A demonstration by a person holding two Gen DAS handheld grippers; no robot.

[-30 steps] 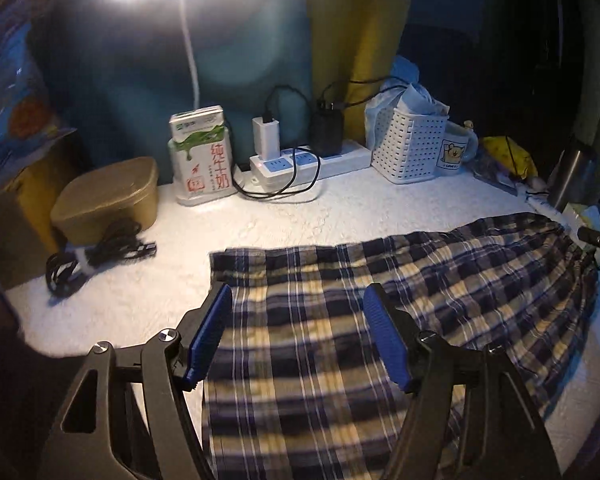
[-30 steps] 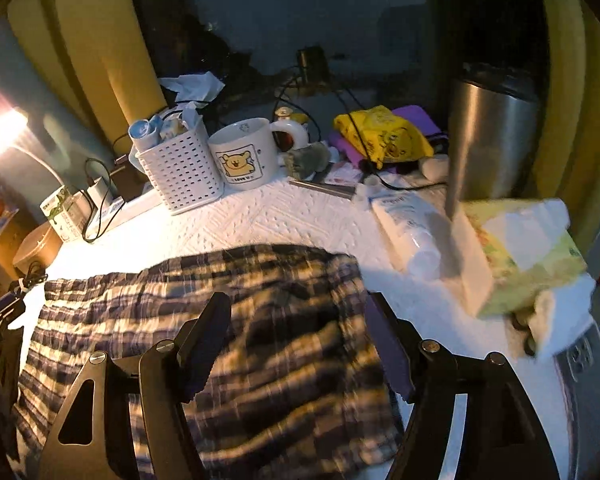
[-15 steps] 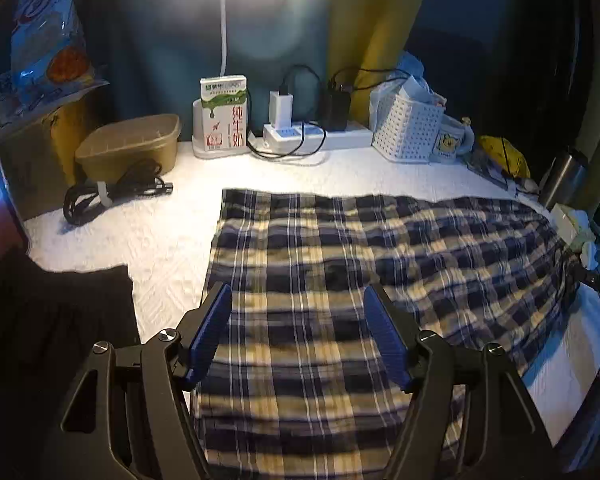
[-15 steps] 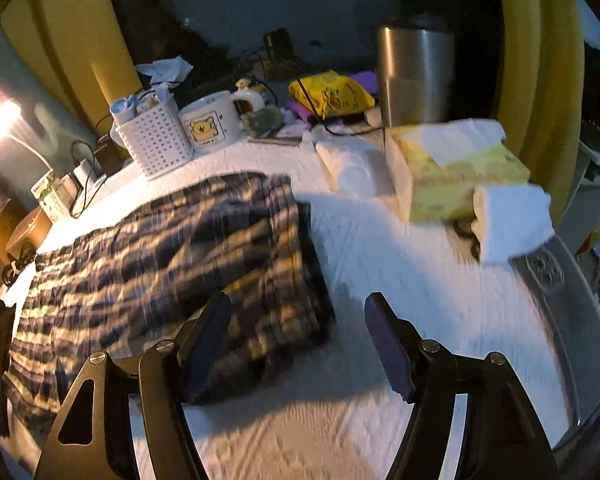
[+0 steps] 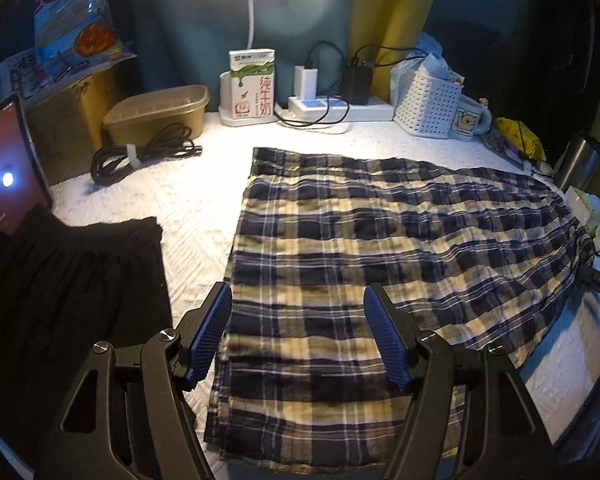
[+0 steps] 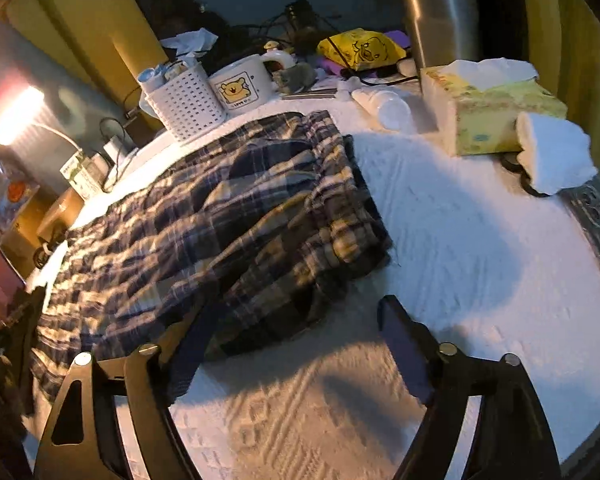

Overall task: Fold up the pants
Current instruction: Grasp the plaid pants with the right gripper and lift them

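Blue and cream plaid pants (image 5: 360,248) lie spread flat on a white textured cloth (image 5: 196,200). My left gripper (image 5: 298,336) is open and empty, held above the pants' near end. In the right wrist view the pants (image 6: 220,208) lie to the left, their gathered waistband end (image 6: 352,216) rumpled and raised. My right gripper (image 6: 296,352) is open and empty, held over bare cloth just off the waistband corner, its left finger beside the fabric edge.
A black garment (image 5: 68,292) lies at the left. At the back stand a gold box (image 5: 156,114), black cable (image 5: 140,156), milk carton (image 5: 252,86), power strip (image 5: 336,104), white basket (image 5: 428,104) and mug (image 5: 470,122). A tissue box (image 6: 496,116), bottle (image 6: 384,104) and steel flask (image 6: 440,16) stand right.
Both grippers pulled back from the pants and stayed open. The right one moved off the waistband to bare cloth. More of the pants and the black garment came into the left view.
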